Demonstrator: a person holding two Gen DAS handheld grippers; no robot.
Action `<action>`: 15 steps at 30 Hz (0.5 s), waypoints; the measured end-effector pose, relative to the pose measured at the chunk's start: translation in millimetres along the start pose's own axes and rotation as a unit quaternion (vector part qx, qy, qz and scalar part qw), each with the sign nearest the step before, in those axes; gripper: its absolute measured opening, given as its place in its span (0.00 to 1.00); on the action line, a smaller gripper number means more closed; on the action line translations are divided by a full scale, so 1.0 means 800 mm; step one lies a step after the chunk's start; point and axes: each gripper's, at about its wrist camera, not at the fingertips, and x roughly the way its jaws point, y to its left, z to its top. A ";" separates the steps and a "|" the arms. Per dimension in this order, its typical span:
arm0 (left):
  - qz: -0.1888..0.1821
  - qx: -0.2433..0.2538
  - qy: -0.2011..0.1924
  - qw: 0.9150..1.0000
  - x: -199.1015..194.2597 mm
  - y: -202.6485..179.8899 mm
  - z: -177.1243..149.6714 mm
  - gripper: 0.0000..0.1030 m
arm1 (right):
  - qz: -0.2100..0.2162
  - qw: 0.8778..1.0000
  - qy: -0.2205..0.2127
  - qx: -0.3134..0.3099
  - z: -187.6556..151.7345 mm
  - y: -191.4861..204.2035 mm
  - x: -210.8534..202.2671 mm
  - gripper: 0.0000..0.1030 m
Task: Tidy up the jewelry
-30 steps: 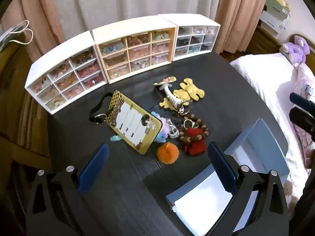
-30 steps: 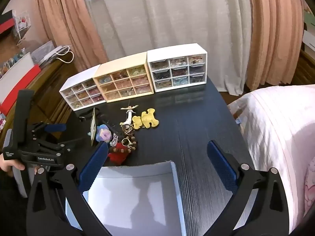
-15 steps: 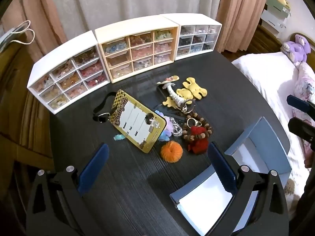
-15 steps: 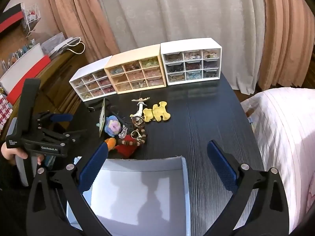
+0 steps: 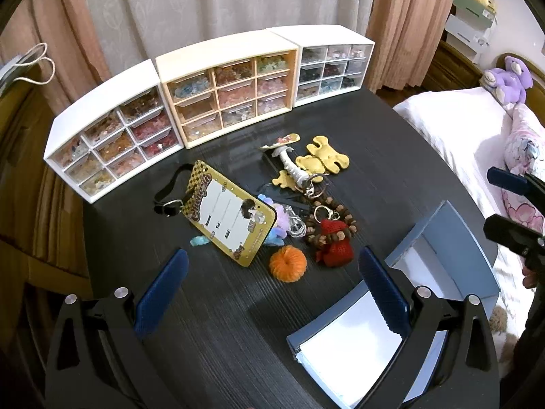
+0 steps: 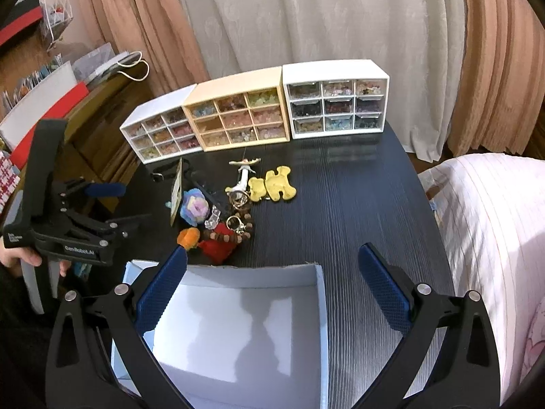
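Observation:
A pile of trinkets lies mid-table: a yellow card holder [image 5: 228, 218] on a black strap, an orange pom-pom [image 5: 287, 267], a red knitted charm [image 5: 335, 247] ringed by a brown bead bracelet [image 5: 340, 218], yellow bear charms [image 5: 323, 162], a mushroom keychain [image 5: 289, 158] and a pastel plush flower [image 6: 195, 206]. An empty blue-and-white box [image 5: 439, 228] stands at the near right. My left gripper [image 5: 271, 257] hangs open just short of the pom-pom. My right gripper [image 6: 272, 254] is open above the box's far wall [image 6: 255, 271]. Neither holds anything.
Three nine-drawer organisers full of beads line the back edge: white [image 5: 112, 136], cream [image 5: 231, 88], white [image 5: 332, 66]. A bed [image 6: 494, 225] borders the right side, wooden furniture [image 5: 30, 177] the left. A hand [image 6: 24, 257] holds the left gripper [image 6: 136, 202].
The right view has swung a little left and come lower over the box. The left gripper has barely shifted. Nothing on the table has moved, and both grippers stay open.

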 end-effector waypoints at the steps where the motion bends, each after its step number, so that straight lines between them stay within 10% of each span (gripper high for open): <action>1: 0.001 0.000 0.000 1.000 0.000 0.000 0.000 0.96 | 0.002 1.000 0.001 0.000 0.000 0.000 0.000 0.93; 15: 0.002 -0.006 -0.005 1.000 -0.006 0.007 0.003 0.96 | 0.004 1.000 0.003 -0.003 0.002 -0.001 0.000 0.93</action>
